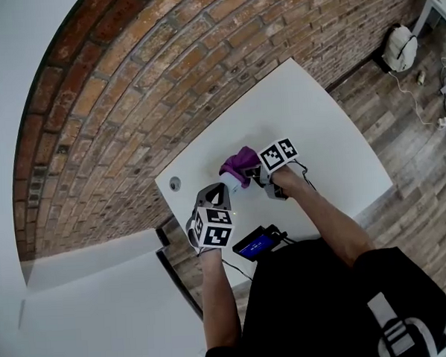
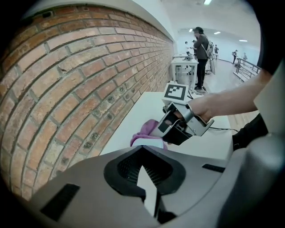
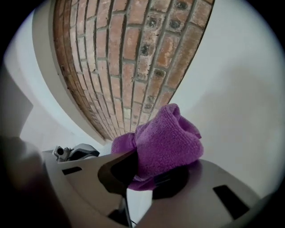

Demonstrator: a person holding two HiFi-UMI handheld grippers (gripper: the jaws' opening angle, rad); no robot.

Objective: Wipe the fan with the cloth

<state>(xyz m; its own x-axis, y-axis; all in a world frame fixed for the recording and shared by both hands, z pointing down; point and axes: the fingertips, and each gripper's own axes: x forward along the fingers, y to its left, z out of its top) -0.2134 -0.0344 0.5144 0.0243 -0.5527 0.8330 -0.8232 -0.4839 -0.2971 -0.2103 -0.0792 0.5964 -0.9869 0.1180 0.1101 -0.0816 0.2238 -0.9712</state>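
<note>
My right gripper [image 1: 254, 172] is shut on a bunched purple cloth [image 1: 241, 162] [image 3: 164, 142], held over the white table [image 1: 317, 132]. The cloth rests on top of a small white fan [image 1: 230, 183] [image 2: 148, 143], of which only a rounded white edge shows under it. My left gripper [image 1: 218, 192] points down at the fan from the near side, shut, with a white strip of the fan pinched between its jaws [image 2: 147, 185]. The left gripper view shows the right gripper [image 2: 171, 129] reaching in from the right above the cloth [image 2: 144, 130].
A curved brick wall [image 1: 129, 89] runs close behind the table. A round hole [image 1: 175, 183] sits in the tabletop at left. A small device with a blue screen [image 1: 256, 245] and cable lies at the near edge. Far off, a person [image 2: 201, 49] stands by other tables.
</note>
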